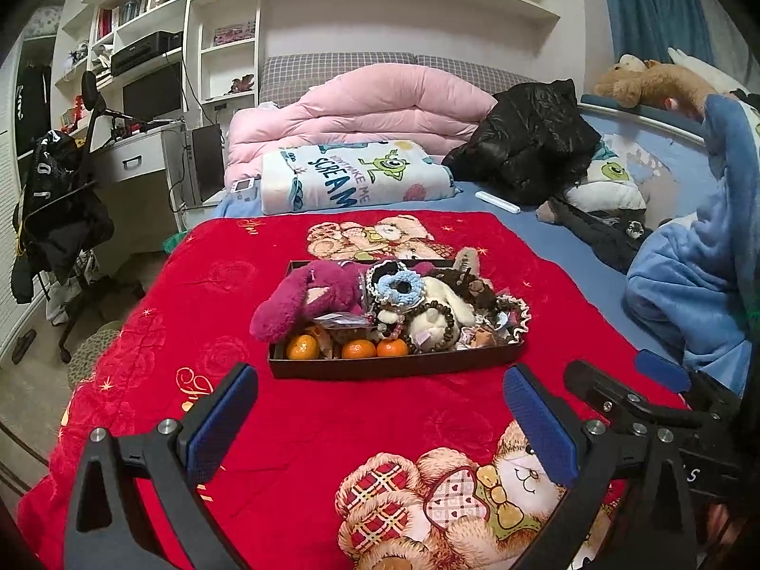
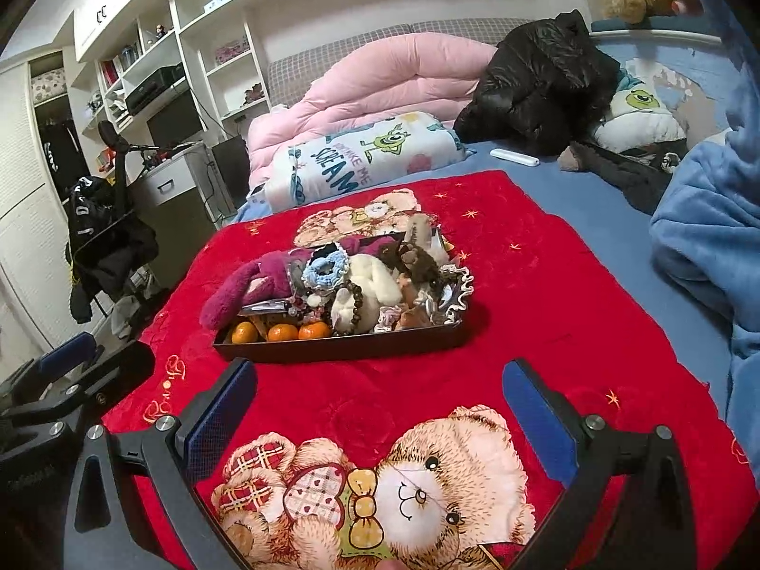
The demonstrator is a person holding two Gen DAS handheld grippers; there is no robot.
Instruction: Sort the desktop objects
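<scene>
A shallow dark rectangular cardboard tray [image 1: 394, 370] sits near the centre of a red plush blanket printed with teddy bears [image 1: 199, 313], spread over a blue bed. The tray is heaped. A magenta plush toy [image 1: 304, 299] fills its 9 o'clock side and overhangs the rim. A light-blue crocheted ring [image 1: 403, 288] lies on top toward 12 o'clock. A cream plush animal [image 1: 439, 306] sits at the middle with a brown wooden bead string [image 1: 439, 327] draped over it. A dark brown plush toy [image 1: 468, 285] lies toward 2 o'clock, and lace-edged fabric [image 1: 517, 316] spills over the 3 o'clock edge. Three small orange tangerines [image 1: 356, 348] line the near rim at 7 o'clock.

The left gripper [image 1: 380, 422] hovers above the blanket at 6 o'clock of the tray, its blue-padded jaws spread wide and holding nothing. The right gripper [image 2: 380, 420] is just beside it, likewise released, empty and clear of the tray.

Beyond the tray at 12 o'clock lie a folded white cartoon-print blanket [image 1: 351, 180], a pink quilt [image 1: 370, 104] and a black puffer jacket [image 1: 532, 137].
</scene>
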